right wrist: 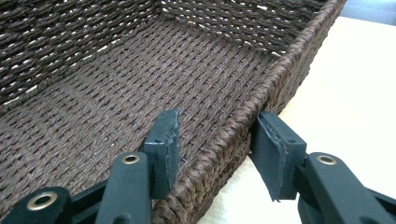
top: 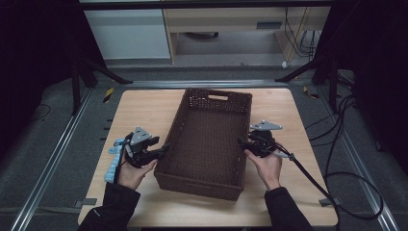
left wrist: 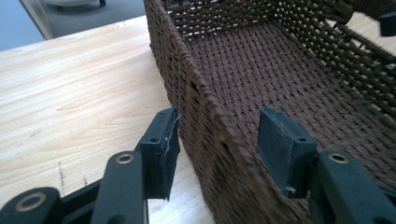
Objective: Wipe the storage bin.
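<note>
An empty dark brown woven basket (top: 217, 90) stands lengthwise in the middle of the light wooden table (top: 139, 110). My left gripper (top: 163, 149) is at the basket's left long wall, near its front end. In the left gripper view the jaws of my left gripper (left wrist: 219, 140) straddle that wall (left wrist: 187, 74), one pad outside and one inside, with gaps showing: open. My right gripper (top: 242, 142) is at the right long wall. In the right gripper view my right gripper (right wrist: 217, 140) straddles the rim (right wrist: 280, 70), the outer pad standing clear of the weave: open.
A black cable (top: 308, 175) trails from the right gripper over the table's right front corner to loops on the floor (top: 346, 144). Bare table lies left, right and in front of the basket. Dark stand legs (top: 103, 72) flank the far corners.
</note>
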